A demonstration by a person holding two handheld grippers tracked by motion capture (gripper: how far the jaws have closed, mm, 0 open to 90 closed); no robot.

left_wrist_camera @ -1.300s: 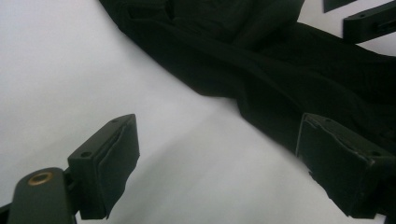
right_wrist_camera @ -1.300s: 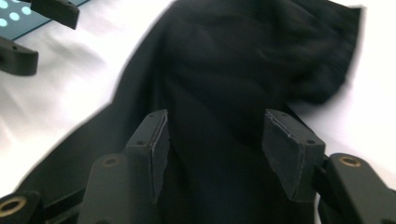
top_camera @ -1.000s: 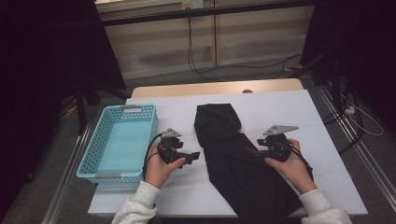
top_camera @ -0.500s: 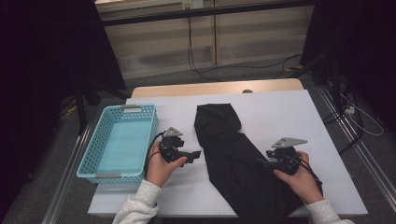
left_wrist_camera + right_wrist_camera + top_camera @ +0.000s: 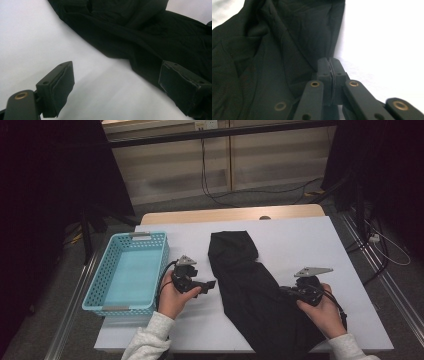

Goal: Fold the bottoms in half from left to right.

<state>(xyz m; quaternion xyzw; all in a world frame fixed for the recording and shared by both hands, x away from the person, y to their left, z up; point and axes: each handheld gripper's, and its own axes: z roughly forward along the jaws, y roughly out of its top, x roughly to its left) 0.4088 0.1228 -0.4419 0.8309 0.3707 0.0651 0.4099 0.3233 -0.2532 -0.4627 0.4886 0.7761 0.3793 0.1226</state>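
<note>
High view, right tongs [image 5: 289,291] lower than before, just clamped on black cloth's [image 5: 255,290] edge, left tongs [image 5: 209,285] open.

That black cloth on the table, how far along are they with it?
Early on. The black cloth lies spread and rumpled on the white table, not folded. The right gripper has just closed at its edge, seemingly pinching it. The left gripper is open beside the cloth, holding nothing. The blue basket holds nothing.
</note>
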